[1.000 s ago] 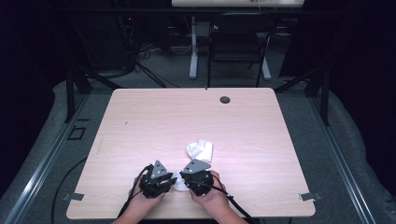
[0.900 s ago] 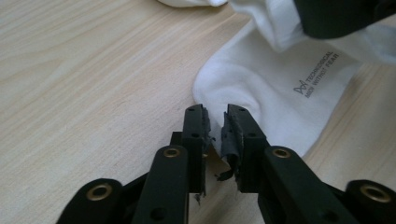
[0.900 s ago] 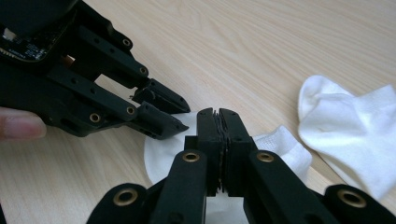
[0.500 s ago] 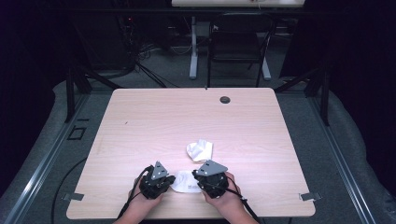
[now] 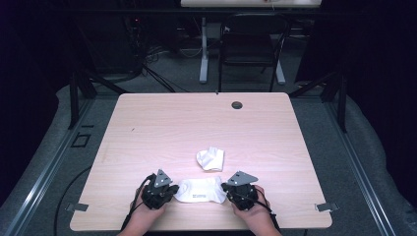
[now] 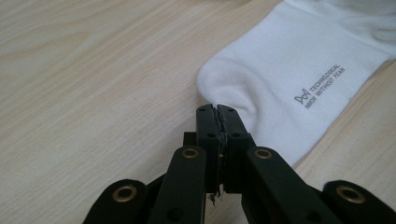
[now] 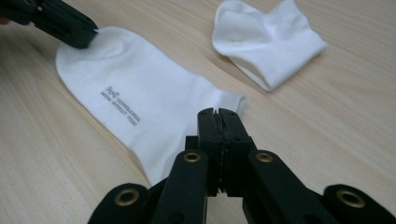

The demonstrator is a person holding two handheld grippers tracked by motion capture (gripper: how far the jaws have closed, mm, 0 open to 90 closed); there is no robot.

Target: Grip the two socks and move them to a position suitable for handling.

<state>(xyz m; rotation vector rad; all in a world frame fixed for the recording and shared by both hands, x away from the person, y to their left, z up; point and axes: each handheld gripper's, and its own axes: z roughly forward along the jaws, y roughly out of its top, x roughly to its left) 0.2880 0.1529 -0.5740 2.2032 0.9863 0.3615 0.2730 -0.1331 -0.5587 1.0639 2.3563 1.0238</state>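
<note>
Two white socks lie on the pale wooden desk (image 5: 162, 128), toward the person's edge of it. The nearer sock (image 5: 200, 190) is spread flat between the two hands, printed with small grey lettering along its side. The left tool (image 5: 173, 189) has its jaws pressed together on the rounded toe end of that sock; in the left gripper view the closed jaw tips of the left tool (image 6: 218, 108) pinch the fabric edge of the flat sock (image 6: 299, 70). The right tool (image 5: 225, 188) meets the opposite, open end, and in the right gripper view the right tool (image 7: 218, 112) has its jaws clamped tight on the cuff edge of the flat sock (image 7: 140, 98), with the left tool (image 7: 77, 32) visible at the far end. The sock lies flat on the desk between the two grips. The second sock (image 5: 210, 158), folded over on itself, rests just beyond the first, apart from both tools. A small dark round grommet (image 5: 237, 104) sits near the far edge of the desk.
</note>
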